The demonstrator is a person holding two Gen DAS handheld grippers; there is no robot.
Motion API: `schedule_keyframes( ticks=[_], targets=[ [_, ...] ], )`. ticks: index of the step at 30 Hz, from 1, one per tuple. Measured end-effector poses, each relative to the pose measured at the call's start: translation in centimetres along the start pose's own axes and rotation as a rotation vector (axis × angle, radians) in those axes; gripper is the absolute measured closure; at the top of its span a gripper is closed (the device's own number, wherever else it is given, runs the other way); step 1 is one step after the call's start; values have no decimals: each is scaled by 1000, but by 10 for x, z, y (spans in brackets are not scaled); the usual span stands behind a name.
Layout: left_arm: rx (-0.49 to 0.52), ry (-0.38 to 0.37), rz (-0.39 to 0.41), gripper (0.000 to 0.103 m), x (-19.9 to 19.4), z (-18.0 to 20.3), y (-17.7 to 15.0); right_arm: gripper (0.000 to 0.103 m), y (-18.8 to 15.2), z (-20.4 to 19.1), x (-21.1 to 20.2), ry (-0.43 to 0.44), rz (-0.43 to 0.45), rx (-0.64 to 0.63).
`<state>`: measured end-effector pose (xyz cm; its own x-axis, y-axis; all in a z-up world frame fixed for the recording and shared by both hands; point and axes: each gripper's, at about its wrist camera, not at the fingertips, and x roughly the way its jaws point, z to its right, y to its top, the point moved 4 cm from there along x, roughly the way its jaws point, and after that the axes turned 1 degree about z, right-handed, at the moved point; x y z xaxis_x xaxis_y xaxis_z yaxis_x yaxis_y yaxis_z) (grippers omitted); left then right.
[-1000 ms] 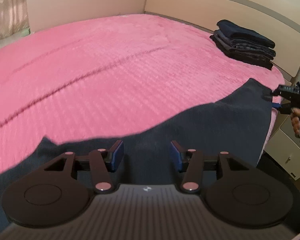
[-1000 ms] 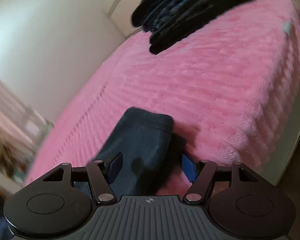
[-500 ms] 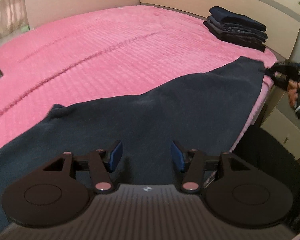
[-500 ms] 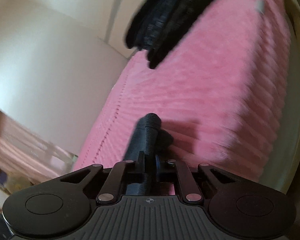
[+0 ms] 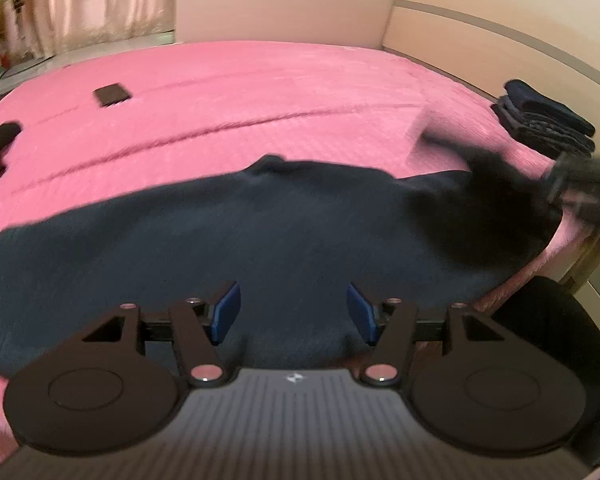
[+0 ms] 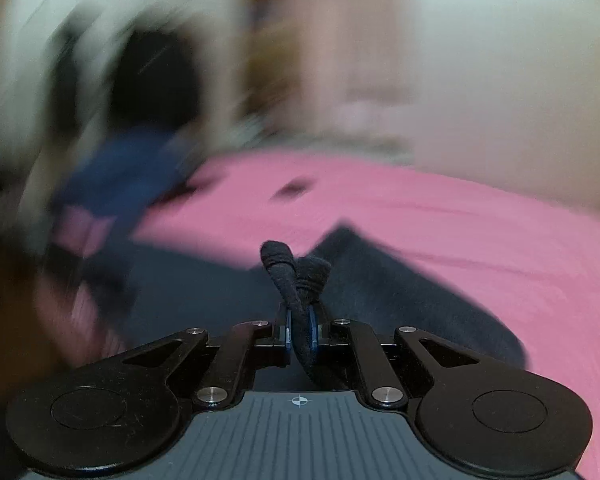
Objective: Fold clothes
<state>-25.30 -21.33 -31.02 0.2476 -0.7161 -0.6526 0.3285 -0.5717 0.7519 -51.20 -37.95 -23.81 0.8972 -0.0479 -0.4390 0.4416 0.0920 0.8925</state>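
A dark navy garment [image 5: 260, 232] lies spread across the near side of the pink bed [image 5: 260, 92]. My left gripper [image 5: 294, 312] is open, its blue pads to either side of the garment's near edge. My right gripper [image 6: 300, 330] is shut on a bunched end of the garment [image 6: 296, 276]. In the left wrist view it appears blurred at the right edge [image 5: 580, 188], holding that end above the bed's corner. The garment also shows in the right wrist view [image 6: 400, 292], trailing over the bed.
A stack of folded dark clothes [image 5: 544, 120] sits at the far right by the headboard [image 5: 500, 40]. A small dark flat object [image 5: 112, 95] lies on the bed at far left. Blue and dark clothing [image 6: 128, 176] shows blurred beyond the bed. A dark shape [image 5: 548, 320] stands by the bed's right side.
The right gripper closed on the garment's end and swung round, carrying it inward over the bed. The garment now lies spread wider on the bed. The left gripper stays open.
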Motion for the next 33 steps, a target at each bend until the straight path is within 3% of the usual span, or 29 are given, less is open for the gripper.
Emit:
schedule_keyframes(
  ticks=[3, 6, 14, 20, 27, 31, 33],
  targets=[
    [-20, 5, 14, 45, -11, -7, -8, 96, -17, -48, 36, 76, -106, -148],
    [-40, 8, 30, 43, -16, -16, -13, 96, -23, -51, 49, 72, -147, -172],
    [-72, -15, 49, 43, -18, -33, -24, 96, -15, -49, 53, 28, -131, -136],
    [-72, -21, 41, 42, -20, -37, -31, 95, -15, -73, 72, 70, -163, -217],
    [-97, 4, 32, 42, -19, -44, -34, 95, -6, -82, 75, 117, -120, -233],
    [-97, 2, 33, 42, -22, -41, -32, 95, -26, -95, 90, 170, -209, -319],
    [-86, -8, 36, 42, -22, -38, -28, 95, -24, -94, 88, 161, -192, -312]
  ],
)
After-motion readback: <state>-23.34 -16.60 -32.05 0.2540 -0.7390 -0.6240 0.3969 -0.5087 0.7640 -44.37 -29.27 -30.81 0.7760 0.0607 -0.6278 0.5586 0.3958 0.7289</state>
